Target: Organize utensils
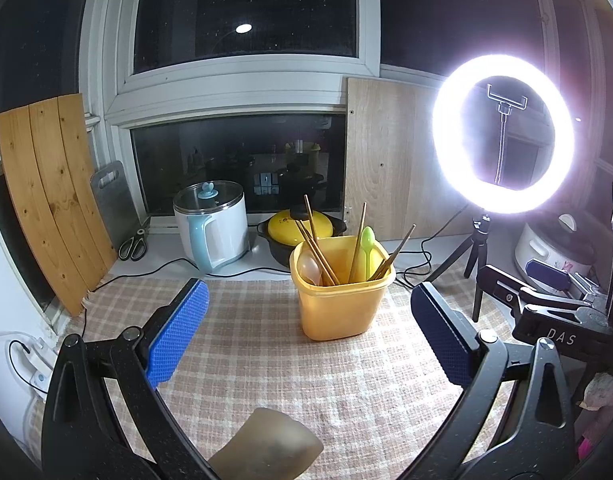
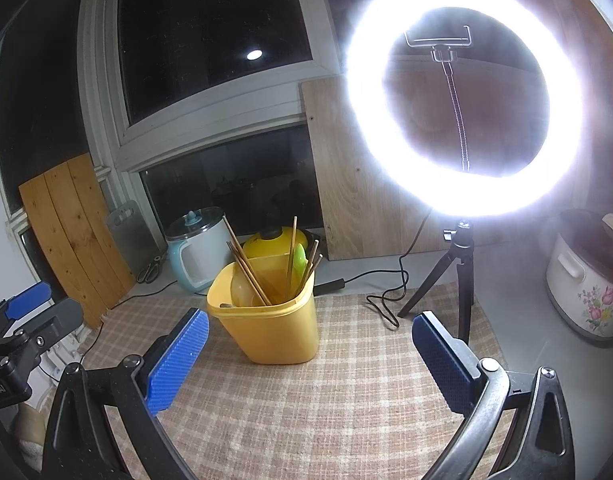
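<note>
A yellow plastic holder [image 1: 338,304] [image 2: 268,320] stands upright on the checked cloth. Several wooden chopsticks [image 1: 316,240] [image 2: 246,268] lean in it, along with a green spoon [image 1: 366,246] [image 2: 298,260] and a pale spoon [image 1: 310,268]. My left gripper [image 1: 310,332] is open, its blue pads wide apart, and the holder stands just ahead between them, untouched. My right gripper [image 2: 310,348] is also open and empty, with the holder a little ahead and left of centre. The right gripper's body [image 1: 546,304] shows at the right edge of the left wrist view.
A lit ring light [image 1: 502,132] [image 2: 466,100] on a tripod stands at the back right with its cable [image 2: 386,296] trailing on the cloth. Behind are a white-and-blue kettle [image 1: 214,228], a yellow-lidded black pot [image 1: 302,228], scissors [image 1: 132,246], wooden boards [image 1: 46,200] and a flowered cooker [image 2: 586,280].
</note>
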